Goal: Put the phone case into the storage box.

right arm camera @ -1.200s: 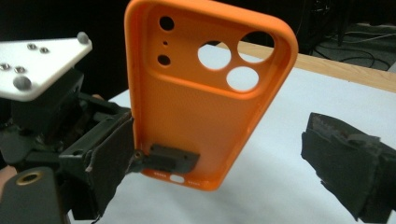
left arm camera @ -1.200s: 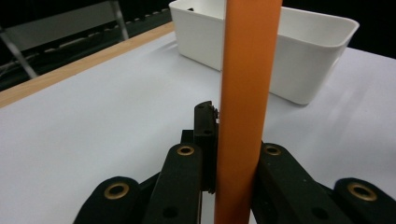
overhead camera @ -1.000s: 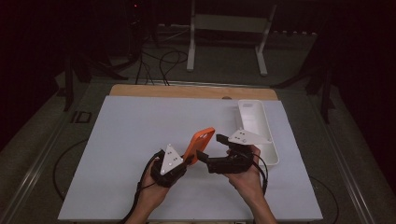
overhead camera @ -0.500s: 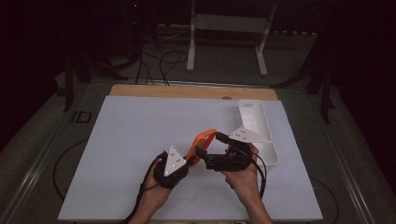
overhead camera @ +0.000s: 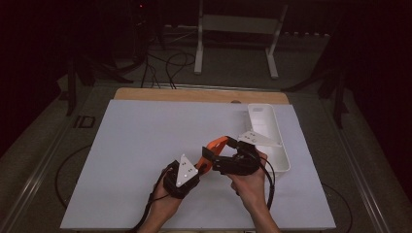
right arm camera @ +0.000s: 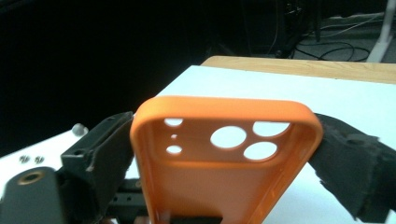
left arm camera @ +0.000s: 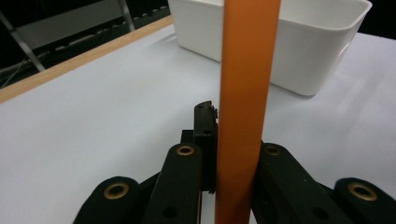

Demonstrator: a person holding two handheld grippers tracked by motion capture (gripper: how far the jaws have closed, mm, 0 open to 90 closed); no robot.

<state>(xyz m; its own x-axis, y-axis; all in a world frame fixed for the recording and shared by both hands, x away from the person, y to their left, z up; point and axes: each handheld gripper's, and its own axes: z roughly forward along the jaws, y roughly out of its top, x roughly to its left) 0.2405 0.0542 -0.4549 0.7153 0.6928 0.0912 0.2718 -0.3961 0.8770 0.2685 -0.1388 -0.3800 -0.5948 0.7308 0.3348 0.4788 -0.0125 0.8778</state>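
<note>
High view has us mid-handover above the table (overhead camera: 121, 160): both left gripper (overhead camera: 203, 165) and right gripper (overhead camera: 214, 154) clamp the orange rubbery phone case (overhead camera: 217, 144), so next we judge one must release.

a dim lab recording bench

a white sheet (overhead camera: 145, 145) covers the wooden table (overhead camera: 194, 94); beyond its far edge, loose cables (overhead camera: 170, 60) and a white metal stand (overhead camera: 238, 24) sit on the dark floor.
</note>
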